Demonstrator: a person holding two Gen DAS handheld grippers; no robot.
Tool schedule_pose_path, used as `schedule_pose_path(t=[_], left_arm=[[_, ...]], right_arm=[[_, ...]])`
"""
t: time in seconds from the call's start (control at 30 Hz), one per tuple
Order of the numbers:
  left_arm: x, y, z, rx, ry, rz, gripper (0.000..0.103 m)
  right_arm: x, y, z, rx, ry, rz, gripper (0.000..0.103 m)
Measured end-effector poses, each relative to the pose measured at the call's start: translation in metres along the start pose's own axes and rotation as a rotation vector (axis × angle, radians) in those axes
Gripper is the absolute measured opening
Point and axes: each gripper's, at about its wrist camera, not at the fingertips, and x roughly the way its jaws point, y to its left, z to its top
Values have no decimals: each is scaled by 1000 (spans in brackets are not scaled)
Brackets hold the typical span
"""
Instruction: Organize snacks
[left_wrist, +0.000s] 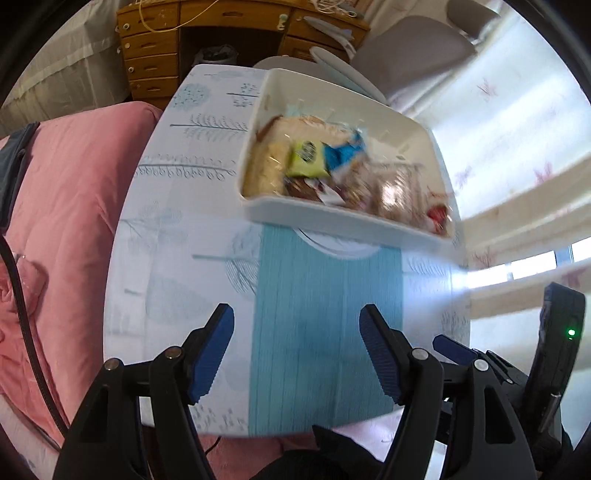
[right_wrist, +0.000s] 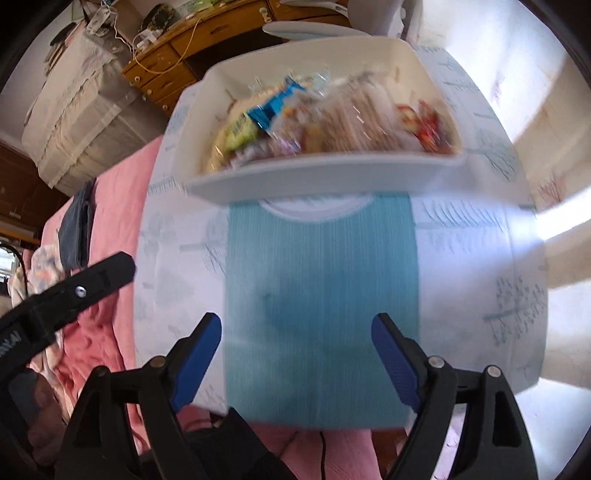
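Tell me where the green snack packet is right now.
The green snack packet lies in the white bin at the table's far end, toward the bin's left side in both wrist views, beside a blue packet.

You see a smooth white plastic bin (left_wrist: 343, 221) of crinkly, glossy snack wrappers (left_wrist: 332, 162) on a matt ribbed teal mat (right_wrist: 321, 295). Your left hand-held gripper (left_wrist: 295, 350) has ridged blue pads (left_wrist: 210, 354). The drawers (left_wrist: 151, 62) look like varnished wood.

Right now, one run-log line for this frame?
left tongs: open, empty | right tongs: open, empty | snacks: in white bin | bin: on table, behind teal mat
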Motion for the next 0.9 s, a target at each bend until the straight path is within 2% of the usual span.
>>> schedule_pose_path(t=[0.07, 0.2, 0.33, 0.5, 0.6, 0.67, 0.9], left_arm=[[-10, -13, -15, 18, -14, 11, 78], [-29, -42, -33, 55, -54, 44, 79], [-58, -70, -48, 80, -125, 35, 83], [-95, -94, -59, 112, -230, 49, 90], [-109, -102, -67, 111, -287, 98, 93], [-113, -106, -75, 106, -305, 120, 101], [-122, -111, -88, 100, -354, 144, 102]], right_arm=[[-7, -13, -13, -1, 6, 0, 86], [-34, -38, -34, -7, -30, 11, 89], [-68, -57, -43, -3, -74, 43, 95], [-111, -55, -52, -44, -123, 85, 99], [-134, -50, -63, -53, -165, 125, 102], [-142, -43, -72, -68, -200, 109, 102], [-156, -34, -87, -99, -291, 21, 103]])
